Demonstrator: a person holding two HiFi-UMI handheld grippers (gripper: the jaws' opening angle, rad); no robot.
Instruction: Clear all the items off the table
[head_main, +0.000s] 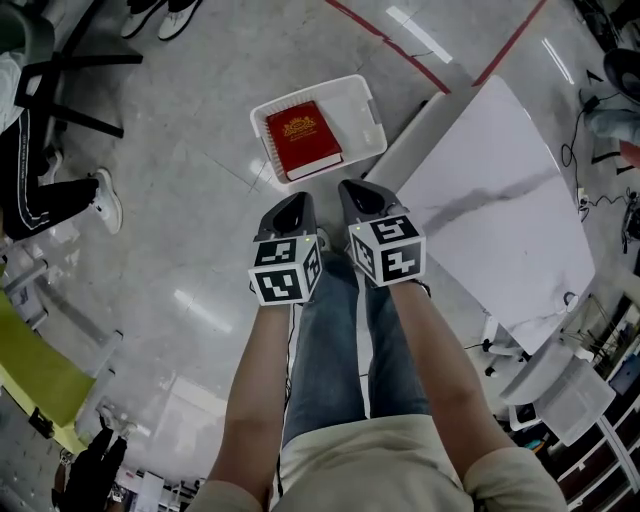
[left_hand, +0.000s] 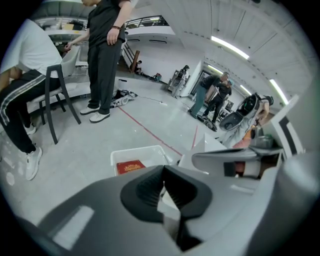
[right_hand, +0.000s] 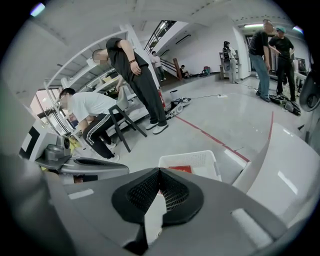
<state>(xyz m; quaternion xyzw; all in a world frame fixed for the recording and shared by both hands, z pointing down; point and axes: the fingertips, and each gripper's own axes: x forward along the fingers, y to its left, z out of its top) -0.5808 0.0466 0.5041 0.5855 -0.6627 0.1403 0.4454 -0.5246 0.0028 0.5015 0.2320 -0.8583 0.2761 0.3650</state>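
Note:
A red book (head_main: 302, 140) lies in a white basket (head_main: 318, 86) on the floor, beside the corner of the white table (head_main: 500, 200). My left gripper (head_main: 296, 203) and right gripper (head_main: 357, 190) hang side by side just short of the basket, above my legs, both shut with nothing between the jaws. In the left gripper view the shut gripper (left_hand: 163, 173) points at the basket (left_hand: 142, 151) and the book (left_hand: 130, 166). The right gripper view shows its shut gripper (right_hand: 160, 174) below the basket (right_hand: 194, 158) and book (right_hand: 180, 169). The table top in view is bare.
Red tape lines (head_main: 400, 45) cross the floor beyond the basket. A seated person (head_main: 40, 190) and a chair (left_hand: 57, 95) are at the left, another person (left_hand: 105, 60) stands farther back, and others stand across the room (right_hand: 272, 55). Shelving and clutter sit at the lower right (head_main: 580, 400).

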